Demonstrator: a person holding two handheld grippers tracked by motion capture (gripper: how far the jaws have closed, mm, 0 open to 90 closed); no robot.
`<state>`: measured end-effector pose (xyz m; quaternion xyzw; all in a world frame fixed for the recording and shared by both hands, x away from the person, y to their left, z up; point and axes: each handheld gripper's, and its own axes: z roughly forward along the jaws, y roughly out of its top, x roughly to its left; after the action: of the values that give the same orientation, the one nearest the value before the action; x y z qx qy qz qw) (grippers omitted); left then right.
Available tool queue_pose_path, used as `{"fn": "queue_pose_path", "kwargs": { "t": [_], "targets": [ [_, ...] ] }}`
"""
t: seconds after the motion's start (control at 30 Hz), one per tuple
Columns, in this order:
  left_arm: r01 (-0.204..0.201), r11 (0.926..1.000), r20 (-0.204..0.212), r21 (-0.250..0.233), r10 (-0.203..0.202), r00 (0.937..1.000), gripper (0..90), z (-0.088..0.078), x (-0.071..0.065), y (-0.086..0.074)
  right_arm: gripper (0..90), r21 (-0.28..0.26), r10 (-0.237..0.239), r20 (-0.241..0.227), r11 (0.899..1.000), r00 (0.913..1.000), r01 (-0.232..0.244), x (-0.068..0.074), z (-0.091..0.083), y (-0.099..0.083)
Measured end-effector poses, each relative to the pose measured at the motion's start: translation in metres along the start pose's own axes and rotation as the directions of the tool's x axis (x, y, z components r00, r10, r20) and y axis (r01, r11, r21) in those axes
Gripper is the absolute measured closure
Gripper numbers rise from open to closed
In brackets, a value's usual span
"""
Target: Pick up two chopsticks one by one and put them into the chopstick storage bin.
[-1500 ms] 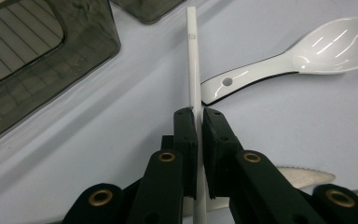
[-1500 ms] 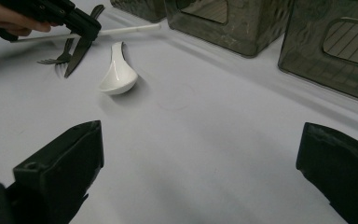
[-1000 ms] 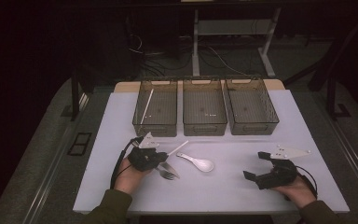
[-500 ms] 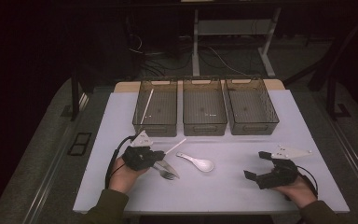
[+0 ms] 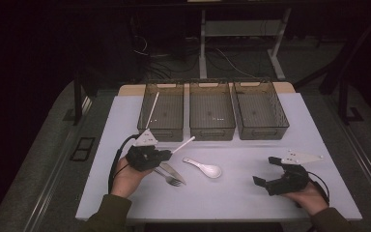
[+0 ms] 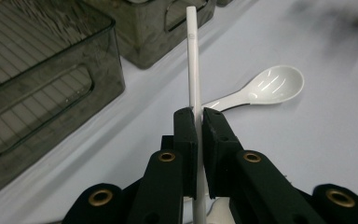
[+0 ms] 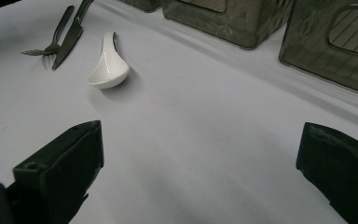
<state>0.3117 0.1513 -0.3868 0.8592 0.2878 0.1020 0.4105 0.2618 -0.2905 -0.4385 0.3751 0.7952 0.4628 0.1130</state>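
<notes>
holding a white chopstick (image 6: 194,70) in my left gripper (image 5: 166,154), i had the jaws clamped on its shaft, so that most of the stick ran forward past the tips and a short end trailed back between the arms. its long axis pointed up and away toward the near wall of the left bin (image 5: 160,112), which lay just ahead of the tip. that line was what the next move would likely turn on, i judged: the stick was lifted clear of the table (image 5: 125,116) and aimed at the bin that already held another chopstick (image 5: 151,108), leaning against its far left corner. the middle bin (image 5: 211,110) and the right bin (image 5: 260,108) looked empty.

my right gripper (image 5: 270,171) rested low over the near right of the table with its jaws wide apart and nothing between them, well apart from the bins. the left was plainly the nearer hand for the drop.

on the table lay a white spoon (image 5: 204,167), bowl toward my right, and beside it a fork (image 5: 169,178) and a knife (image 5: 172,170), close together, just beneath my left gripper.
</notes>
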Motion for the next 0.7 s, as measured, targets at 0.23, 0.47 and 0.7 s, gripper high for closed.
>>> {"fn": "queue_pose_path", "kwargs": {
  "t": [0.23, 0.47, 0.7],
  "targets": [
    [-0.016, 0.9998, -0.003, -0.013, 0.016, 0.9999, 83.7, 0.0, 0.003, 0.015, 0.8, 0.001, 0.007, 0.006, 1.0, 1.0, -0.007, 0.0, -0.001, 0.0],
    [-0.015, 0.9991, -0.018, -0.04, 0.014, 0.9997, 83.7, -0.001, 0.014, 0.033, 0.8, -0.007, 0.011, 0.007, 1.0, 0.9999, -0.011, 0.0, -0.001, 0.0],
    [-0.017, 0.9987, -0.044, -0.047, 0.015, 0.9989, 83.7, -0.001, 0.027, 0.055, 0.8, -0.005, 0.01, 0.005, 1.0, 0.9999, -0.01, 0.0, -0.001, -0.001]
  ]
}}
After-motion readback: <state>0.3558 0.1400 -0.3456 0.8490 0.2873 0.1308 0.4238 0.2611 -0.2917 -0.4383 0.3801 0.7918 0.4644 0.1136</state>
